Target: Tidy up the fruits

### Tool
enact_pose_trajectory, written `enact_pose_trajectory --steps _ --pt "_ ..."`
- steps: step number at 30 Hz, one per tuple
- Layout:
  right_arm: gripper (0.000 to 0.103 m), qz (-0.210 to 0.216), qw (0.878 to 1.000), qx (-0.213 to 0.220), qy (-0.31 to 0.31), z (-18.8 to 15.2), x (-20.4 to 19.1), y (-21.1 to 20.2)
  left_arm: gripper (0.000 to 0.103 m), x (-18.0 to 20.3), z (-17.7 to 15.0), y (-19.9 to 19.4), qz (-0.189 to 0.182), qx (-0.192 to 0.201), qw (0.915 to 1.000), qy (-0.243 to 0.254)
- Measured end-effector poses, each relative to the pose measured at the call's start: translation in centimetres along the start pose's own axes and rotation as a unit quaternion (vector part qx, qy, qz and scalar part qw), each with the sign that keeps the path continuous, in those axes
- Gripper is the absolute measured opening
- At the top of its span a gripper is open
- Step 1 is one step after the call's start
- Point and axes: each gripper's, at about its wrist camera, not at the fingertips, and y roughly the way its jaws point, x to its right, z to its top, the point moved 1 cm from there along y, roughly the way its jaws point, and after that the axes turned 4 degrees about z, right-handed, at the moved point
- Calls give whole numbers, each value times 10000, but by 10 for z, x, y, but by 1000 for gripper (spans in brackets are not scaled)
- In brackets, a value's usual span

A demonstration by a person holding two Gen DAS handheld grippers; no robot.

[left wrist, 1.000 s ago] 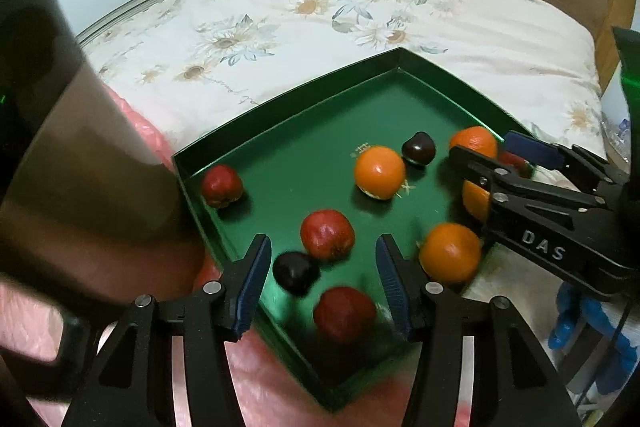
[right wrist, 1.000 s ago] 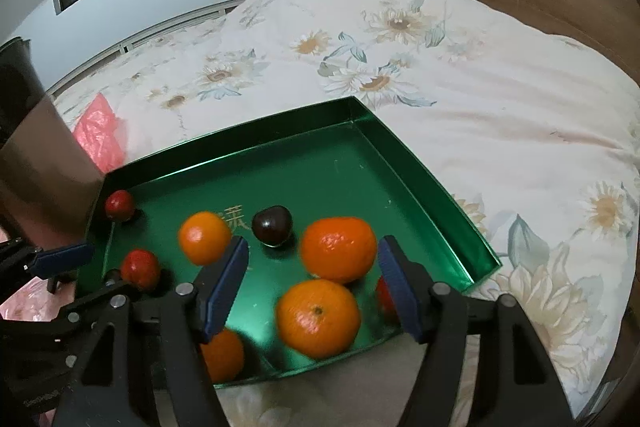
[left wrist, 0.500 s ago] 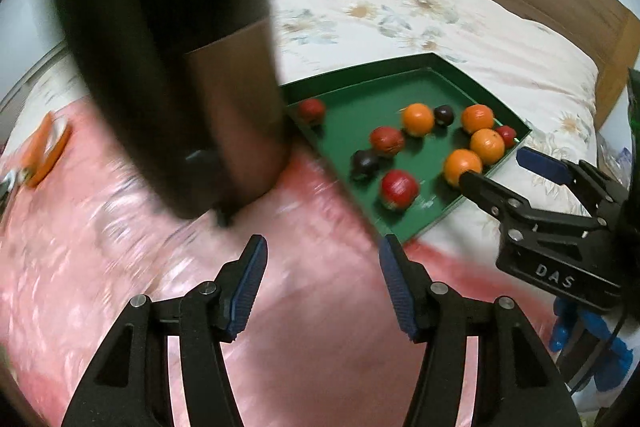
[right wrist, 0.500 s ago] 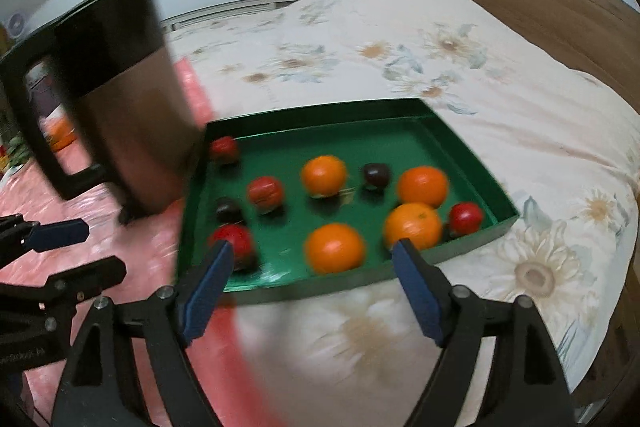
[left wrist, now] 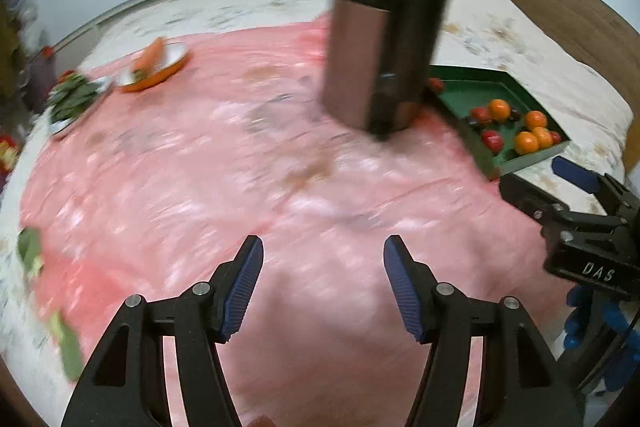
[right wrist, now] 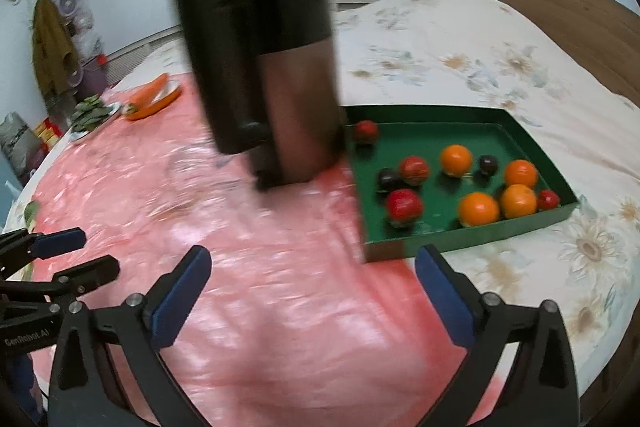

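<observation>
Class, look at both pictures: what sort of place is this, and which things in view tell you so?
Most likely a bedroom: a floral bedspread against a wooden headboard, with a green tray of fruit laid on the bed.

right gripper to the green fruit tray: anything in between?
Only bare pink sheet lies between the open, empty right gripper and the green tray, as the right wrist view shows. The dark canister stands off to the left.

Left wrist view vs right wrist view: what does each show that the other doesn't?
Left wrist only: the right hand-held gripper, empty, seen from the side.
Right wrist only: coat hanging at far left, all ten fruits countable in the green tray.
Both: tall dark container, pink sheet, carrot on an orange plate, greens, floral bedding.
</observation>
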Motion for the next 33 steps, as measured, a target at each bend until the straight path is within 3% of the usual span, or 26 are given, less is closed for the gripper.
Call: enact_pose_trajectory --steps 6,13,15,19,22,33 --pt "103 146 9996 67 -253 -11 -45 -3 61 -60 -34 -26 524 173 9980 -310" --pt "103 141 9980 291 -546 -10 -88 -14 64 -112 -49 -44 829 332 9936 -690" --pt "103 95 9975 333 -622 -9 -94 -17 65 -117 -51 -45 754 361 9939 -725" --pt "103 7 9960 411 -791 -5 -100 -26 91 -121 -52 -50 815 409 9928 -777" --pt "103 -23 9955 437 -839 -2 -100 -31 95 -122 -49 -54 828 457 9923 -800" --pt "103 -87 9944 646 -834 6 -91 -51 95 -117 -36 -65 862 650 9908 -815"
